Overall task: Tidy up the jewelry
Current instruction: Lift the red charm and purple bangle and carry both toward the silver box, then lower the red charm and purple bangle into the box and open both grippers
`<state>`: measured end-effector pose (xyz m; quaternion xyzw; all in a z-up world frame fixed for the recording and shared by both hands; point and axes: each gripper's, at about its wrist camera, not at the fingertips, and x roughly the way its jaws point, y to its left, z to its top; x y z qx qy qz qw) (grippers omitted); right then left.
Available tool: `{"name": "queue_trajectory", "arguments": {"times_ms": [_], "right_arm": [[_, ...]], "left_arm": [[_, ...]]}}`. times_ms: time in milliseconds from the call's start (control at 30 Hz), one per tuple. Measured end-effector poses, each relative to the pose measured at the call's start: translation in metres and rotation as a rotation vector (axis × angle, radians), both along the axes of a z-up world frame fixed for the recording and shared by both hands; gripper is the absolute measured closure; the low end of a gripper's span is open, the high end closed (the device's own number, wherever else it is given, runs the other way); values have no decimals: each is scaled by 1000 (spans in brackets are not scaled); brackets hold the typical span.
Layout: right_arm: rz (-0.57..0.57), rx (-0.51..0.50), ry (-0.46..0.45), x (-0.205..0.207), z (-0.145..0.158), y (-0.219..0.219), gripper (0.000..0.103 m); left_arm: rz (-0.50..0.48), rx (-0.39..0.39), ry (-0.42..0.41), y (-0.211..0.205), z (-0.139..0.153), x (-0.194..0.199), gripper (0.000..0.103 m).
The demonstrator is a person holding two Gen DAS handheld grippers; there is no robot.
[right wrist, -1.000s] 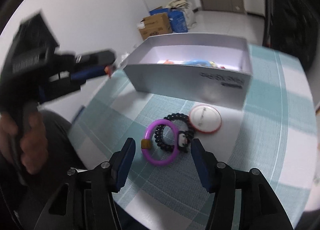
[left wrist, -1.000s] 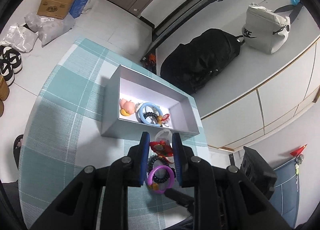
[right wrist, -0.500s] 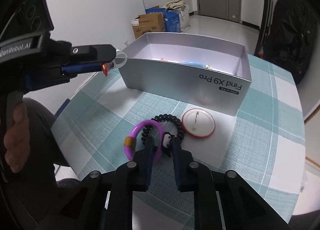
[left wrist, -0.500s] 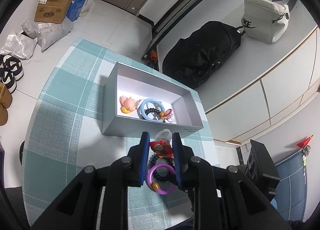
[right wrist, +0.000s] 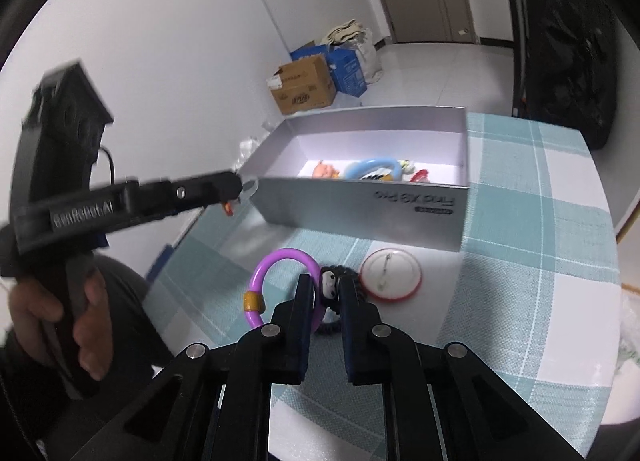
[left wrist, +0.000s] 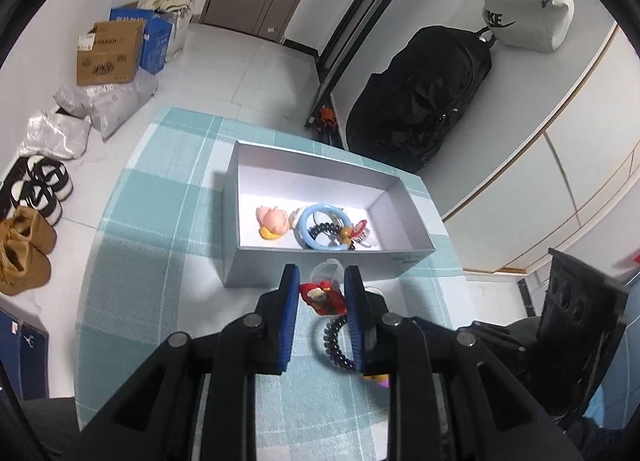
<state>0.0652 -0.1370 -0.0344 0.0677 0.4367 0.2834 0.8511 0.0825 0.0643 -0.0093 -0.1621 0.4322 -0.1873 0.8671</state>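
- Table (left wrist: 132,229) with teal checked cloth lies bare left of the open grey cardboard box (left wrist: 316,263).
- Left gripper (left wrist: 322,285) pinches a red charm (left wrist: 324,297) just before the box; its clear loop is half hidden.
- Right gripper (right wrist: 326,287), wide a second ago, now clamps the black coil hair tie's panda charm (right wrist: 329,285) beside the purple ring (right wrist: 276,281).

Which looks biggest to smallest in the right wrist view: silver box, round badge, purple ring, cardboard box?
1. silver box
2. purple ring and round badge: alike, no ranking
3. cardboard box: looks smallest, but it stands far off on the floor, so its true size is unsure
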Motion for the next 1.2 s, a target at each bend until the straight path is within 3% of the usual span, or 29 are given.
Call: {"name": "queue_trajectory", "arguments": {"times_ms": [333,633,900,1200], "right_arm": [[-62,148,-78,15,35,-24,91],[-40,157,-63,53,38,-22,91],[-16,139,-89,78,40,-13,91],[-14,118,-66,101,30,-10,91]], "left_arm": [[38,129,-121,-10,21,13,85],[108,160,-84,-4,13,37,85],[71,172,-98,-8,14,56,85],[27,146,-47,-11,2,77,85]]}}
